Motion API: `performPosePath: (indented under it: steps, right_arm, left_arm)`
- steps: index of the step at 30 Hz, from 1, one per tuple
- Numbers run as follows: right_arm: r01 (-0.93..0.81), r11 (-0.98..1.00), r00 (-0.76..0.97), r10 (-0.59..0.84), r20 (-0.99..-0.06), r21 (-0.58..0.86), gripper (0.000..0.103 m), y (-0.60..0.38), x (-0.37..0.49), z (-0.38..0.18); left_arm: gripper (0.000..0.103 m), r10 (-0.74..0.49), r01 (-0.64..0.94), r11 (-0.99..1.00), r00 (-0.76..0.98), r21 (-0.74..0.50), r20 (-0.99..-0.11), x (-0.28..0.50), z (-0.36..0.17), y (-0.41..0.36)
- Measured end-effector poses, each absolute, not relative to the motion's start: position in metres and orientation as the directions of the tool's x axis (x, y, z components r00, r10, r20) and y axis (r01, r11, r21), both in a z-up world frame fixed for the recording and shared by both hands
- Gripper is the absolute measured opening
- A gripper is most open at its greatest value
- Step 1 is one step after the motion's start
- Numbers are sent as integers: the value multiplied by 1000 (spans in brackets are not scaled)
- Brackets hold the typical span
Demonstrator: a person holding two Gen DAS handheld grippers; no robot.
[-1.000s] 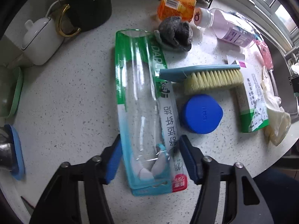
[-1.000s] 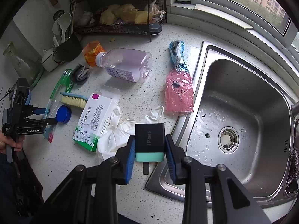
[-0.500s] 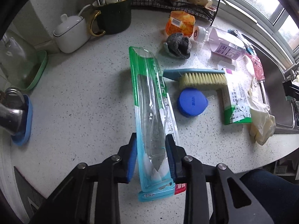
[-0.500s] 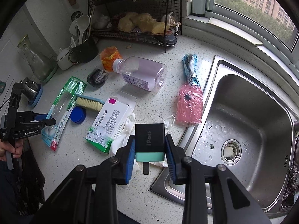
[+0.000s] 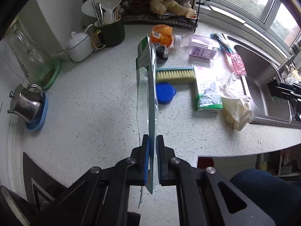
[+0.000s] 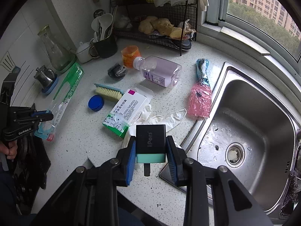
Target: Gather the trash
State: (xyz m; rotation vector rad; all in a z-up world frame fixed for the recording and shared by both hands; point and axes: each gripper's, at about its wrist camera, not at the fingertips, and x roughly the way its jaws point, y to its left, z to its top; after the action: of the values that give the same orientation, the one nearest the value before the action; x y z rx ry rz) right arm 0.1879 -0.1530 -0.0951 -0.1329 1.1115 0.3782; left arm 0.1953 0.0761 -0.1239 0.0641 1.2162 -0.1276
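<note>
My left gripper (image 5: 152, 141) is shut on a long clear and green toothbrush package (image 5: 147, 86), held edge-on above the counter; it also shows in the right wrist view (image 6: 62, 98) at the left. My right gripper (image 6: 151, 146) is shut on a black and teal box (image 6: 151, 141) over the counter's front edge by the sink. On the counter lie a white and green carton (image 6: 126, 111), white gloves (image 6: 161, 119), a pink bag (image 6: 200, 99), a blue lid (image 6: 96, 103), a scrub brush (image 6: 109, 92) and a clear bottle (image 6: 160, 72).
A steel sink (image 6: 254, 131) fills the right. A wire rack (image 6: 160, 28), dark utensil mug (image 6: 104, 46), white pot (image 5: 80, 44), glass carafe (image 5: 32, 60) and steel jug (image 5: 26, 101) line the back and left. An orange packet (image 6: 131, 55) and grey scourer (image 6: 116, 71) lie mid-counter.
My left gripper closed on the toothbrush package and lifted it off the counter, turning it edge-on. My right gripper kept its box and drew back and up a little.
</note>
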Motion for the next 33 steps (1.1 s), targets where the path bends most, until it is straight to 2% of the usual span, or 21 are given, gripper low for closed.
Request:
performPosePath:
  steps: [15, 33]
  right_arm:
    - [-417, 904, 399, 275, -875, 94, 29, -180, 105, -85]
    - [-444, 881, 333, 329, -884, 160, 29, -214, -1, -109]
  left_arm:
    - [6, -114, 198, 980, 399, -36, -910, 98, -89, -18]
    - [6, -137, 232, 971, 311, -65, -940, -28, -105, -108]
